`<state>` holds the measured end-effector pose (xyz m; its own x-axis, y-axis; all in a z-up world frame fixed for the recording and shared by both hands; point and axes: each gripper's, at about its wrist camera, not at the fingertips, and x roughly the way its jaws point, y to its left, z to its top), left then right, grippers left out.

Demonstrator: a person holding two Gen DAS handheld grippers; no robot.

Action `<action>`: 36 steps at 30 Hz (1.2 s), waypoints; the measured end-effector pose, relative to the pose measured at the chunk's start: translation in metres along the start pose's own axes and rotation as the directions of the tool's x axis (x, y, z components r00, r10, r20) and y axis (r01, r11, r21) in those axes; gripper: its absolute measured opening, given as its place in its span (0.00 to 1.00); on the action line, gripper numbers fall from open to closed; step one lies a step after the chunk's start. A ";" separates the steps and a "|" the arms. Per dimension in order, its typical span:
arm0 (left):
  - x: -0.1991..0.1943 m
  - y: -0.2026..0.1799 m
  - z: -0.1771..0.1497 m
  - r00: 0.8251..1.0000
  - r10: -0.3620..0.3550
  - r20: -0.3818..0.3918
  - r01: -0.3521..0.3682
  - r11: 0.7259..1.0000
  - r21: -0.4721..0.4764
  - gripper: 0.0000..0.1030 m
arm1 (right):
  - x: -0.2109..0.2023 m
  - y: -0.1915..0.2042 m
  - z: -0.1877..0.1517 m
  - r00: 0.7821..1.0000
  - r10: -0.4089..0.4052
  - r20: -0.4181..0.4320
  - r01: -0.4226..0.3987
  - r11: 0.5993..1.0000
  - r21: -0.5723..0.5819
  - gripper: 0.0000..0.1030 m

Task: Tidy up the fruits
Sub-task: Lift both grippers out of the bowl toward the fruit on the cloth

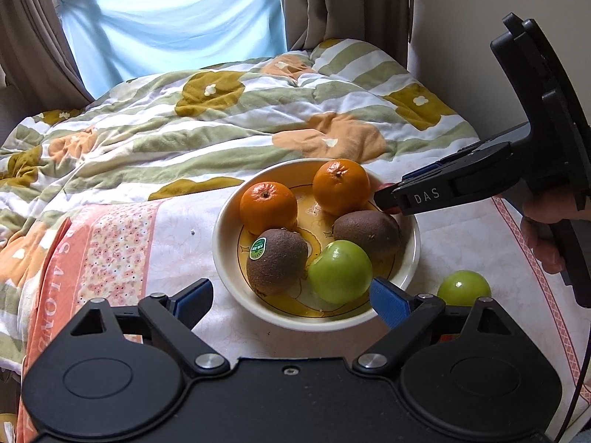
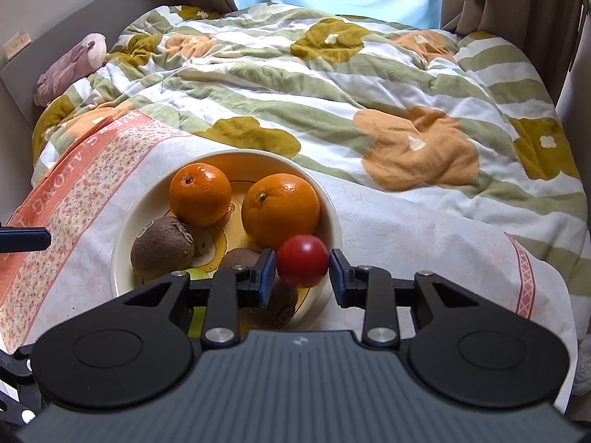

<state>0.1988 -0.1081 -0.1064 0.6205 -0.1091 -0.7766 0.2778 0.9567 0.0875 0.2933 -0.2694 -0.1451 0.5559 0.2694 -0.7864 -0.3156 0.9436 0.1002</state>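
1. Fruits sit mostly gathered in the bowl (image 1: 221, 258) on the bed, on the pink-bordered cloth (image 1: 110, 243) near the bed's front edge — two oranges (image 1: 267, 206) at the far side, two kiwis (image 1: 277, 260) and a green apple (image 1: 340, 271) nearer.
2. The right gripper (image 2: 302, 271) holds a small red fruit (image 2: 303, 265) over the bowl's right rim, jaws clamped against its sides — likely about to set it in.
3. A second green apple (image 1: 463, 288) lies on the cloth just outside the bowl's right rim, not yet collected.
4. The left gripper (image 1: 291, 302) waits at the bowl's near rim, jaws spread wide, holding nothing.
5. The red fruit is smooth, glossy and round.
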 end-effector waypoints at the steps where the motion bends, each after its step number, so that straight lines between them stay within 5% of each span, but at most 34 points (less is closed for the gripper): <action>1: 0.000 0.000 -0.001 1.000 0.001 0.000 -0.001 1.000 -0.005 0.92 | 0.000 0.000 -0.001 1.000 0.001 0.002 -0.001 1.000 0.003 0.74; 4: -0.002 0.002 -0.004 1.000 0.002 0.000 -0.002 1.000 -0.020 0.92 | -0.003 0.000 -0.004 1.000 0.005 0.020 -0.005 1.000 0.009 1.00; 12: -0.012 0.002 -0.007 1.000 0.005 0.022 -0.004 1.000 -0.026 0.92 | -0.022 0.007 -0.006 0.998 0.005 0.070 -0.005 1.000 -0.011 1.00; 23: -0.056 0.013 -0.006 0.991 -0.021 0.130 0.021 1.000 -0.003 0.92 | -0.089 0.034 -0.011 0.987 -0.091 0.134 0.095 0.995 -0.024 1.00; 36: -0.100 0.030 -0.019 0.968 -0.126 0.215 0.114 0.991 0.065 1.00 | -0.167 0.070 -0.055 0.952 -0.256 0.171 0.234 0.963 0.135 1.00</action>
<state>0.1312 -0.0630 -0.0381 0.7238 -0.2843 -0.6288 0.3943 0.9182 0.0388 0.1360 -0.2588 -0.0400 0.7412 0.0482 -0.6696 -0.0699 0.9975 -0.0056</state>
